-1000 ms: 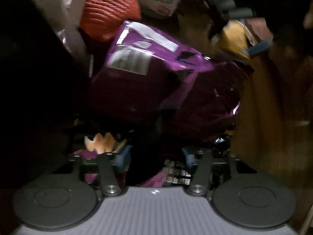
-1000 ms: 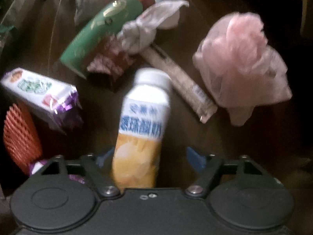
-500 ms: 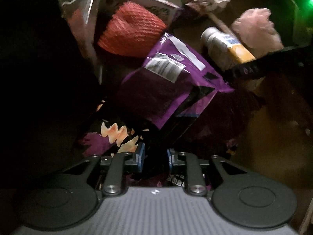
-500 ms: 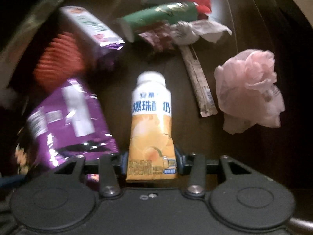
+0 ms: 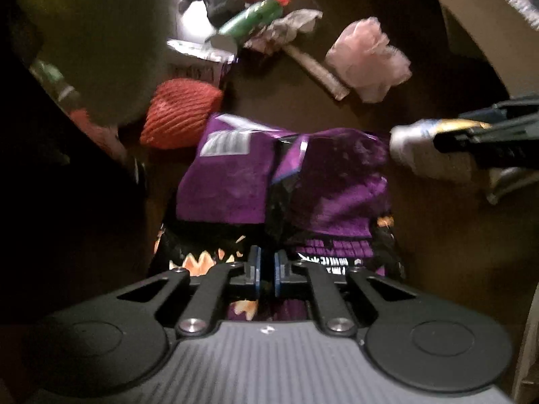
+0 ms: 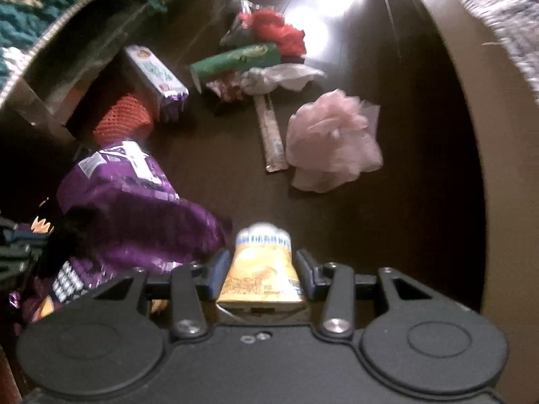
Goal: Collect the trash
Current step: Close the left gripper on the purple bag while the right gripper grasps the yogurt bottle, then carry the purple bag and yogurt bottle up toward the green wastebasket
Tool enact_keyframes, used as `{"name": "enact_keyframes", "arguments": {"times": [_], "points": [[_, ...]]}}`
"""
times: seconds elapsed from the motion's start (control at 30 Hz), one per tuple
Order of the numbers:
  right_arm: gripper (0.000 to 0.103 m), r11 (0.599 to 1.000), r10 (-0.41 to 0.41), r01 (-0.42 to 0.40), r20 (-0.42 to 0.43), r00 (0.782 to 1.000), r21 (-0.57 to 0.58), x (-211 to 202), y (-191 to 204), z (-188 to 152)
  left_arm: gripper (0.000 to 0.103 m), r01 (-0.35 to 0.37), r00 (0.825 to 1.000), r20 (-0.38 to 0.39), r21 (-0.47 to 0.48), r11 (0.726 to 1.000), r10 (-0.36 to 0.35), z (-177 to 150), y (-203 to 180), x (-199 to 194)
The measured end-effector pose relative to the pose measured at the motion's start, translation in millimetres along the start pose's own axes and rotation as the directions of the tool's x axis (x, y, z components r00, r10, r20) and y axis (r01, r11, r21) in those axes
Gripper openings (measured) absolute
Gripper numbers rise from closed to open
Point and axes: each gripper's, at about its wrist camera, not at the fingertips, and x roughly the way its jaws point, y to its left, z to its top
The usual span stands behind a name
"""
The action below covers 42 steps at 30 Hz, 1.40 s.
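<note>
- Underneath everything, the dark table (image 6: 387,208) carries the scattered trash.
- Next in size, the purple snack bag (image 5: 286,181) hangs crumpled from the left gripper (image 5: 266,269), whose jaws have just closed and now pinch the bag's dark lower edge between the blue pads.
- A pink plastic bag (image 6: 333,144) lies bunched on the table, just beside a long narrow wrapper (image 6: 273,134).
- An orange mesh net (image 6: 123,121) sits beyond the purple bag, next to a white carton (image 6: 155,77).
- Farther off, a green tube (image 6: 235,59) lies against a crumpled white tissue (image 6: 283,77) and a red bundle (image 6: 276,30).
- The yellow drink bottle (image 6: 262,269), white cap forward, is clamped between the jaws of the right gripper (image 6: 261,276), which points steeply downward over the table.
</note>
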Motion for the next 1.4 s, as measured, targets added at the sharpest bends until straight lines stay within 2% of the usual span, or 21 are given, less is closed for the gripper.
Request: {"name": "enact_keyframes", "arguments": {"times": [0.07, 0.1, 0.13, 0.27, 0.37, 0.43, 0.57, 0.7, 0.83, 0.93, 1.1, 1.23, 1.4], "points": [[0.040, 1.000, 0.002, -0.002, 0.031, 1.000, -0.013, -18, -2, -2, 0.006, 0.000, 1.000, 0.016, -0.001, 1.000, 0.000, 2, -5, -15], [0.009, 1.000, 0.004, -0.003, 0.042, 0.999, -0.019, -25, -3, -3, 0.006, 0.003, 1.000, 0.023, -0.002, 1.000, -0.003, 5, -8, -22], [0.000, 1.000, -0.010, 0.011, 0.048, 0.999, -0.012, -33, -5, -2, 0.006, 0.008, 1.000, 0.029, -0.005, 1.000, -0.008, 8, -10, -27], [0.000, 1.000, 0.006, -0.005, 0.091, 0.996, -0.012, -62, -14, 0, 0.006, 0.026, 0.997, 0.066, 0.014, 1.000, -0.027, 19, -23, -58], [0.000, 0.999, 0.033, -0.031, 0.077, 0.996, -0.023, -68, -26, 0, 0.006, 0.026, 0.995, 0.091, 0.042, 0.999, -0.030, 24, -30, -75], [0.014, 0.999, 0.049, -0.048, 0.049, 0.998, -0.027, -62, -34, -6, 0.006, 0.014, 0.994, 0.107, 0.067, 0.998, -0.021, 26, -32, -80], [0.026, 0.990, 0.108, -0.113, -0.064, 0.992, -0.085, -33, -39, -37, 0.006, 0.017, 0.994, 0.104, 0.070, 0.997, -0.024, 25, -31, -79], [0.054, 0.984, 0.089, -0.110, -0.149, 0.985, -0.141, 8, -37, -78, 0.006, 0.009, 0.998, 0.063, 0.074, 0.997, -0.013, 14, -33, -67], [0.076, 0.978, 0.078, -0.110, -0.182, 0.980, -0.176, 39, -39, -106, 0.006, 0.010, 1.000, 0.027, 0.098, 0.995, -0.012, 2, -37, -57], [0.075, 0.978, 0.055, -0.090, -0.187, 0.981, -0.187, 58, -42, -122, 0.006, 0.013, 1.000, 0.012, 0.113, 0.994, -0.014, -1, -40, -52], [0.069, 0.983, 0.039, -0.075, -0.206, 0.978, -0.170, 79, -46, -124, 0.006, 0.020, 1.000, 0.011, 0.123, 0.992, -0.021, 1, -43, -49], [0.054, 0.985, 0.049, -0.082, -0.213, 0.976, -0.150, 85, -49, -126, 0.006, 0.027, 1.000, 0.012, 0.125, 0.992, -0.028, 2, -44, -48], [0.053, 0.984, 0.046, -0.077, -0.188, 0.981, -0.161, 80, -46, -126, 0.006, 0.034, 0.999, 0.014, 0.116, 0.993, -0.035, 1, -44, -45]]}}
